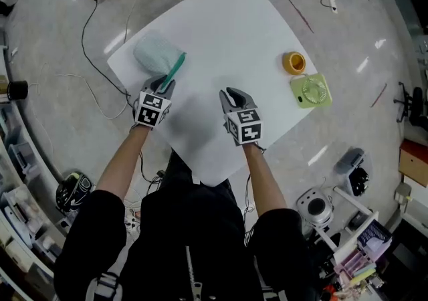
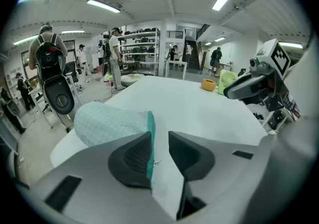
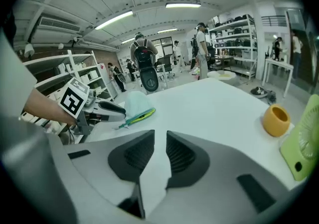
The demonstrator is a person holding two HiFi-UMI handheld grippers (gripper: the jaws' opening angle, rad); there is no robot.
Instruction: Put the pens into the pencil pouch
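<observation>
A pale green checked pencil pouch (image 1: 155, 52) lies at the far left of the white table (image 1: 227, 32), its teal zipper edge (image 1: 175, 69) pointing toward me. My left gripper (image 1: 162, 82) sits at that edge. In the left gripper view the teal edge (image 2: 150, 138) runs along one pad while the other pad stands clear of it, so the left gripper (image 2: 159, 146) is open. My right gripper (image 1: 235, 97) hovers over mid-table, jaws a little apart and empty (image 3: 160, 148). From the right gripper view the pouch mouth (image 3: 137, 116) shows something yellow inside. No loose pen shows on the table.
A yellow tape roll (image 1: 293, 62) and a light green small fan (image 1: 311, 90) sit near the table's right edge. Cables trail on the floor around the table. Shelves and several people stand in the background of both gripper views.
</observation>
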